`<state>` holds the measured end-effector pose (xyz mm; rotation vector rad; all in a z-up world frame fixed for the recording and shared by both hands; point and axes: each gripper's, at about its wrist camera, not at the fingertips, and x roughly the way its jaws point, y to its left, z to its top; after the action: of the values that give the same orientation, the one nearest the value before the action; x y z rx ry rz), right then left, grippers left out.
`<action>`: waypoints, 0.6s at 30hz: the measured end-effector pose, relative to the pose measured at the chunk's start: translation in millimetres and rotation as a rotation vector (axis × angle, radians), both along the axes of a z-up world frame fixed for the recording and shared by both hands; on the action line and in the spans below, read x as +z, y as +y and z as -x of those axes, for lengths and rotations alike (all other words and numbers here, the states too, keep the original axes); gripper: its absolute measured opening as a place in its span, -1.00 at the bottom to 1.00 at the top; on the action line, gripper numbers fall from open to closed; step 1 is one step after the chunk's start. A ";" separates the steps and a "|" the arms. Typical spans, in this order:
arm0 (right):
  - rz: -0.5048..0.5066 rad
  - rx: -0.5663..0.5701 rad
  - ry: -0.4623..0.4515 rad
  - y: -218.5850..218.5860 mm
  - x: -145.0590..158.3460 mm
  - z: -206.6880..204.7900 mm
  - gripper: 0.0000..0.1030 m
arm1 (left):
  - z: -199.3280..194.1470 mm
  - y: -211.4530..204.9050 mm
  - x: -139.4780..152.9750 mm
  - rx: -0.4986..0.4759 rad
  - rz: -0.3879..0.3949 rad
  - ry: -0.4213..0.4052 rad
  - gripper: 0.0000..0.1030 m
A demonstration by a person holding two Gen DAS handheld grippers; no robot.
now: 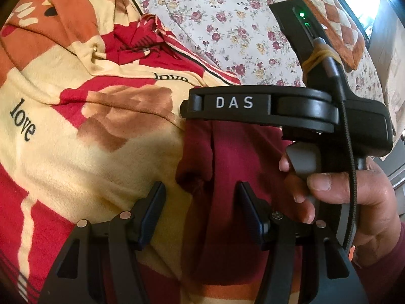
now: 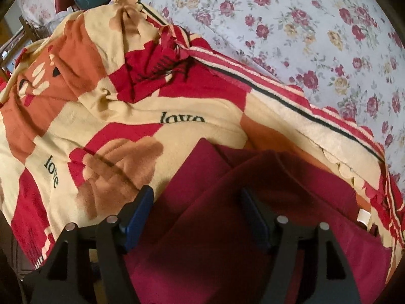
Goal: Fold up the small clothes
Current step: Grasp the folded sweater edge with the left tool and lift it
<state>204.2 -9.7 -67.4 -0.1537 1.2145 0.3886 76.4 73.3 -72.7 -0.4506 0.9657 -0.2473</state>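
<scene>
Risk: maroon garment (image 2: 227,202) lies folded on a plush blanket (image 2: 114,126), so a low pinch grabs both layers. Right gripper (image 2: 197,212) fingers spread, nothing pinched; left gripper (image 1: 200,207) spread too, over the garment's 9 o'clock edge. Soft knit, creased; floral bedsheet (image 2: 303,38) at 1 o'clock.

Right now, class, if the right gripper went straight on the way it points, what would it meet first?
Most likely the dark red cloth garment lying on the patterned blanket; depth is unclear.

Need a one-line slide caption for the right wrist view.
Right gripper, jaws open, poised above a folded maroon garment lying on a red-and-cream "love" blanket.
</scene>
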 end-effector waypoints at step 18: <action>-0.082 0.041 -0.022 -21.1 16.9 12.6 -0.43 | -4.1 -6.9 2.6 -0.016 -0.025 -0.029 -0.13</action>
<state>191.7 -30.9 -50.5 -0.1121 1.1736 0.4709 80.5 66.4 -70.1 -0.4157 0.9436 -0.2555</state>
